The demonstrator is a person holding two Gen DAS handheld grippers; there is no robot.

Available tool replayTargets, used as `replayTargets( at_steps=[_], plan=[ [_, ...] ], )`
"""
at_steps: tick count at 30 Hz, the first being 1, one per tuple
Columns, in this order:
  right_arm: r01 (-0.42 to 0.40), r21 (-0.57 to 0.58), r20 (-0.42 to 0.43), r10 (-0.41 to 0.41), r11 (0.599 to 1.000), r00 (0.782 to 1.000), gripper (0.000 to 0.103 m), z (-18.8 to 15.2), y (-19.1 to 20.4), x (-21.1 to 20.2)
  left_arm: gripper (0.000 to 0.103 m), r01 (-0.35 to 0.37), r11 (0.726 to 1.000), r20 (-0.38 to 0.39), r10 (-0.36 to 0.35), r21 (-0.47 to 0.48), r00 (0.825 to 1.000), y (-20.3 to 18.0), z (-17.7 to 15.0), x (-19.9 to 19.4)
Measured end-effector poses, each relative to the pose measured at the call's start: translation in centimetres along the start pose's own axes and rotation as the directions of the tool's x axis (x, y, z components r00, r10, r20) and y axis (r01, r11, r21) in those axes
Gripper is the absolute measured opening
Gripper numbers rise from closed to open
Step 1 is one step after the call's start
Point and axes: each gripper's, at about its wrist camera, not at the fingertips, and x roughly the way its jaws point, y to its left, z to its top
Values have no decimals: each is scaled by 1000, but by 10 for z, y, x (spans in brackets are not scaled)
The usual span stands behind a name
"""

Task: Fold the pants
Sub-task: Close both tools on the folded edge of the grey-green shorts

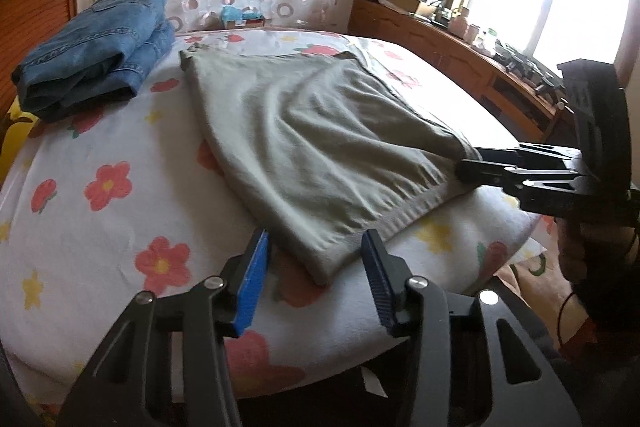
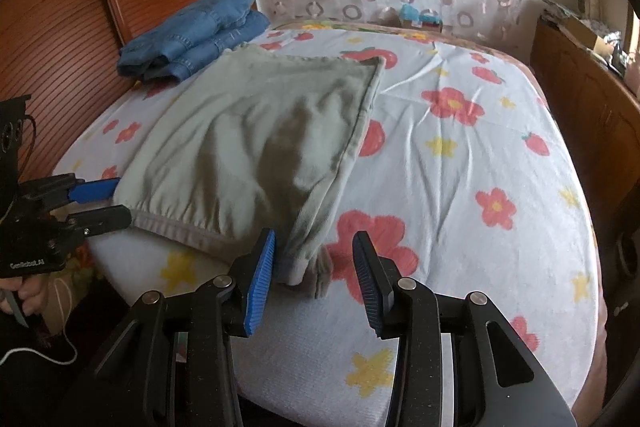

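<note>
Folded jeans (image 2: 192, 35) crowd far-left bed corner, floral sheet (image 2: 480, 167) open rightward

Both grippers are matte black linkage frames with triangular cut-outs and round silver pivot screws. The left gripper (image 1: 316, 279) carries ribbed pads: a bright blue one on its left finger, a darker navy one on its right. The right gripper (image 2: 314, 279) is built the same. Seen from the right wrist camera, the left unit's body bears small white lettering, and a thin white cable (image 2: 44, 355) trails beneath bare skin-toned fingers (image 2: 28, 293).
</note>
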Motion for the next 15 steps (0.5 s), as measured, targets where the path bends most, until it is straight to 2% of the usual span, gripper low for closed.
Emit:
replayTargets(
  at_steps=[10, 15],
  plan=[
    [-24, -8, 7, 24, 1000, 1000, 40, -6, 9, 0, 30, -6, 1000, 13, 5, 27, 1000, -5, -1, 1],
    [-32, -22, 11, 32, 999, 999, 38, -8, 11, -1, 16, -1, 999, 20, 0, 53, 1000, -10, -2, -1]
  ],
)
